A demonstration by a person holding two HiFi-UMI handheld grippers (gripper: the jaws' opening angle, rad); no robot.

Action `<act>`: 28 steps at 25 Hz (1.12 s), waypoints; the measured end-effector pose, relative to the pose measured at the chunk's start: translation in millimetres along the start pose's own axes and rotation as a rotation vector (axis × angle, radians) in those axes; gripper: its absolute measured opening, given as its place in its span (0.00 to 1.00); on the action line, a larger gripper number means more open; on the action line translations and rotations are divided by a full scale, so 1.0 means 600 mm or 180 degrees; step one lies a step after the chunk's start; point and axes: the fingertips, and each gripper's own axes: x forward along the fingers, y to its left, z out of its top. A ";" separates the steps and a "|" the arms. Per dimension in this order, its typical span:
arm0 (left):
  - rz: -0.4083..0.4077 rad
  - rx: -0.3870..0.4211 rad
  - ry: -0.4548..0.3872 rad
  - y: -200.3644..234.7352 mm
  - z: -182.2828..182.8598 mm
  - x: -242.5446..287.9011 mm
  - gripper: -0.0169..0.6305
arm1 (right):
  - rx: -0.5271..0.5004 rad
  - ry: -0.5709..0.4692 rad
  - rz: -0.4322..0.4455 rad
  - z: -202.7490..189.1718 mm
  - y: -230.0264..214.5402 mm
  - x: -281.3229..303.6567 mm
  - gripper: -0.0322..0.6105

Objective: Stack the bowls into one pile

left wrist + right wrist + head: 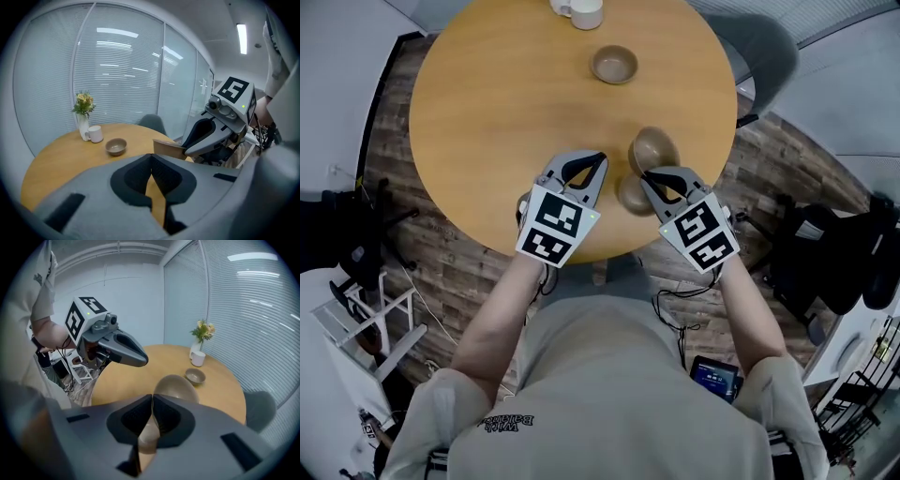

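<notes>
A brown bowl (614, 64) stands upright on the far side of the round wooden table (487, 103); the same bowl (116, 146) (195, 376) shows in both gripper views. My right gripper (645, 176) (152, 398) is shut on the rim of a second brown bowl (654, 148) (176, 387), which it holds tilted on edge above the table's near right part. My left gripper (598, 159) (151, 166) is just left of it, shut with nothing between its jaws. From the left gripper view, the held bowl (168, 150) appears edge-on under the right gripper (188, 146).
A white mug (586, 13) (96, 134) and a vase of flowers (83, 110) (201, 336) stand at the table's far edge. A grey chair (759, 56) sits beyond the table at the right. Glass walls with blinds surround the room; clutter lies on the floor at both sides.
</notes>
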 end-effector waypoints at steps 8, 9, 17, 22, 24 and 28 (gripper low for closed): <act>-0.0128 -0.0165 0.0290 -0.038 -0.085 0.039 0.06 | -0.0152 0.0392 0.0167 -0.092 0.045 0.027 0.10; -0.0140 -0.0196 0.0321 -0.042 -0.095 0.044 0.06 | -0.0135 0.0427 0.0198 -0.101 0.050 0.033 0.10; -0.0202 -0.0251 0.0528 -0.060 -0.148 0.065 0.06 | -0.0360 0.0704 0.0349 -0.159 0.092 0.069 0.10; -0.0223 -0.0289 0.0624 -0.064 -0.173 0.074 0.06 | -0.0433 0.0815 0.0401 -0.185 0.110 0.091 0.10; -0.0217 -0.0298 0.0641 -0.063 -0.178 0.076 0.06 | -0.0420 0.0854 0.0435 -0.194 0.117 0.098 0.11; -0.0200 -0.0300 0.0690 -0.061 -0.188 0.078 0.06 | -0.0335 0.0938 0.0517 -0.215 0.131 0.107 0.11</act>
